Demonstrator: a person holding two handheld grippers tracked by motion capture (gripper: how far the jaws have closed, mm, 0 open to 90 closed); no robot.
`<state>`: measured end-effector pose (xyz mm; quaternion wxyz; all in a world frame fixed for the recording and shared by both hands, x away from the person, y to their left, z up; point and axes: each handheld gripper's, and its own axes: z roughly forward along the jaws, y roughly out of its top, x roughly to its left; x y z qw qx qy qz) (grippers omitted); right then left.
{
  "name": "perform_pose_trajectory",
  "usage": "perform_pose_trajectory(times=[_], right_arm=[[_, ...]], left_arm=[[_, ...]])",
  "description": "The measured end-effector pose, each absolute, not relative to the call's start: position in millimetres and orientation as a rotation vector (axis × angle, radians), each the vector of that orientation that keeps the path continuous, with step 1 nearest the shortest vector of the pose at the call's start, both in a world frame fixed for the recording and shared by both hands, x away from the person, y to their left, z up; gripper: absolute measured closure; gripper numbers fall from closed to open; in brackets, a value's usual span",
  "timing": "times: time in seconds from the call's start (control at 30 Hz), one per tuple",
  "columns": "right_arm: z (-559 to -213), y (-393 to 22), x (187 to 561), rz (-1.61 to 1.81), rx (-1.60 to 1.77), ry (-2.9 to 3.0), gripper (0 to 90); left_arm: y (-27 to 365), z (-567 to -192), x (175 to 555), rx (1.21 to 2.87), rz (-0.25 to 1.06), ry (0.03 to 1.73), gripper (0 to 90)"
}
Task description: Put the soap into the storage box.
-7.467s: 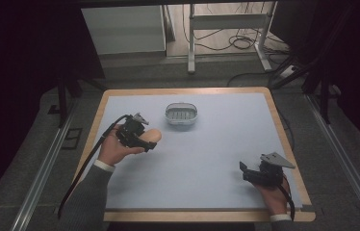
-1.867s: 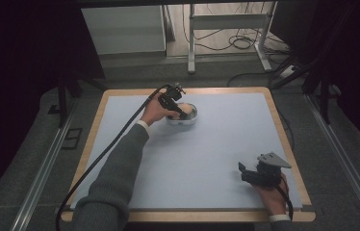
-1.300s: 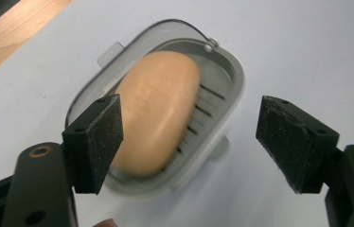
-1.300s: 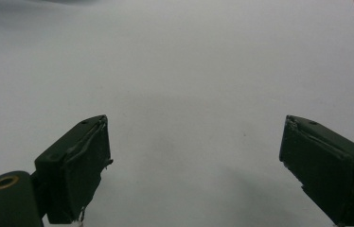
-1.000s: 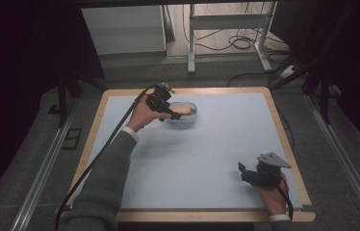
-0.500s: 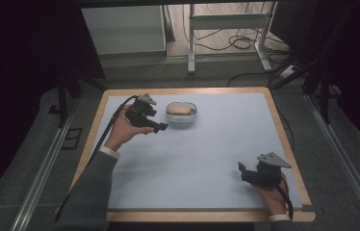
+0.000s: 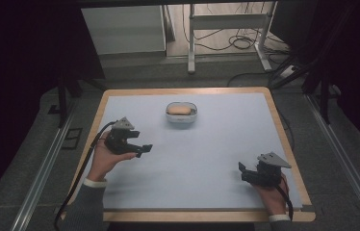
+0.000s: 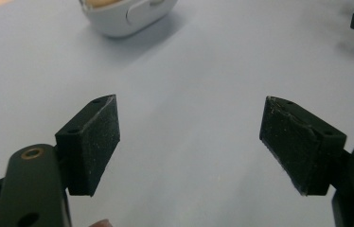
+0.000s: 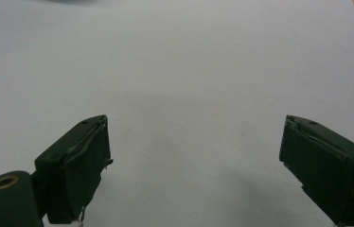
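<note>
While the pale blue-topped wooden bench (image 7: 207,159) carries it near the far edge, the small white oval bowl (image 7: 182,114) holds a tan bread roll (image 7: 180,110); near of it, left claw (image 7: 142,149) and right claw (image 7: 243,172) both gape empty, the left's jaws having just widened.

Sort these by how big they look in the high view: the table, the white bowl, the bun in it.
1. table, biggest by far
2. white bowl
3. bun, smallest, lying inside the bowl
</note>
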<state>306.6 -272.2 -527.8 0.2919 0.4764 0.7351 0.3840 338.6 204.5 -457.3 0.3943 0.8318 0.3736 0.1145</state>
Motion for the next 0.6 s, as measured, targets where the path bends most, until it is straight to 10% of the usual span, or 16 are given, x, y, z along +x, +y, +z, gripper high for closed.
perform_pose_trajectory(times=[0.6], right_arm=[[-528, -273, 307, 1.031, 1.268, 1.96, 9.7]], left_arm=[[228, -491, 309, 2.14, 0.32, 1.049, 20.1]])
